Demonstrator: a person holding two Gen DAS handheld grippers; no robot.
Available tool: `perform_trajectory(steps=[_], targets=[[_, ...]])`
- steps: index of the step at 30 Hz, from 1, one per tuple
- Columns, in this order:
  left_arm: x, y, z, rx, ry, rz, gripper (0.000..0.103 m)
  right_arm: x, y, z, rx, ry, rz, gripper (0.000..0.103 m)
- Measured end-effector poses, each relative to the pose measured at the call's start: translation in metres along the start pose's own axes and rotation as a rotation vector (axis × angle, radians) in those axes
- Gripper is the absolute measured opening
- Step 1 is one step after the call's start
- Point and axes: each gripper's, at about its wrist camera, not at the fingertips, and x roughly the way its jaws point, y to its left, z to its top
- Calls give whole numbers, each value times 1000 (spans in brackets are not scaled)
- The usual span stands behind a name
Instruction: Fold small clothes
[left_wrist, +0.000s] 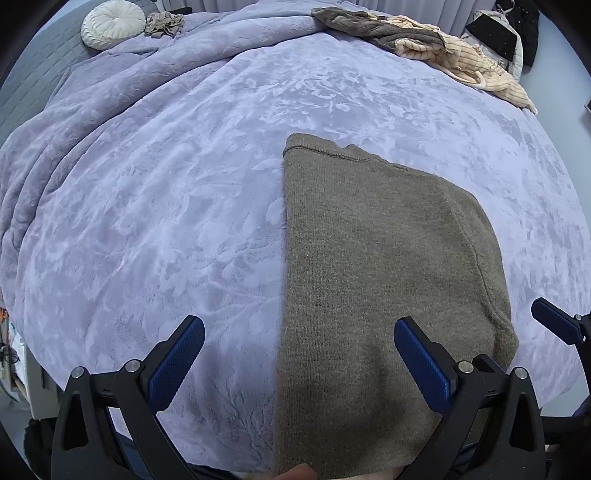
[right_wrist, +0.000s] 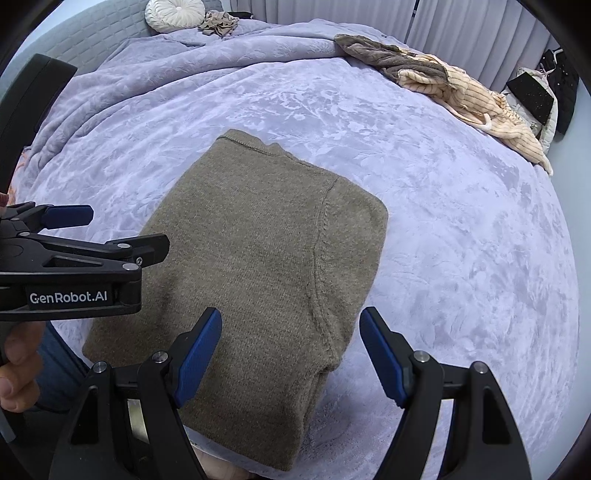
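Note:
A brown knit garment (left_wrist: 384, 258) (right_wrist: 258, 251) lies folded into a flat oblong on the lavender blanket (left_wrist: 166, 184) (right_wrist: 461, 240). My left gripper (left_wrist: 297, 326) hovers open over its near left edge, and its pads touch nothing. From the right wrist view the left gripper (right_wrist: 129, 229) shows side-on at the left, with a hand (right_wrist: 18, 350) on its grip. My right gripper (right_wrist: 291, 314) is open above the garment's near right corner, where a seam runs. One of its fingers (left_wrist: 554, 321) shows at the right edge of the left wrist view.
A heap of striped beige and grey-brown clothes (left_wrist: 443, 51) (right_wrist: 461, 88) lies at the bed's far right edge. A round white cushion (left_wrist: 112, 24) (right_wrist: 173, 14) and a crumpled tan cloth (left_wrist: 164, 24) (right_wrist: 219, 24) sit at the head. Black bags (left_wrist: 495, 35) (right_wrist: 532, 96) stand beyond.

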Motion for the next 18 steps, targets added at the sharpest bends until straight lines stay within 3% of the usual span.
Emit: perform_trajectory(steps=[18], targets=[[4,12,4,-2,10,-17,103,2,7,6,-9,23,-27,80]])
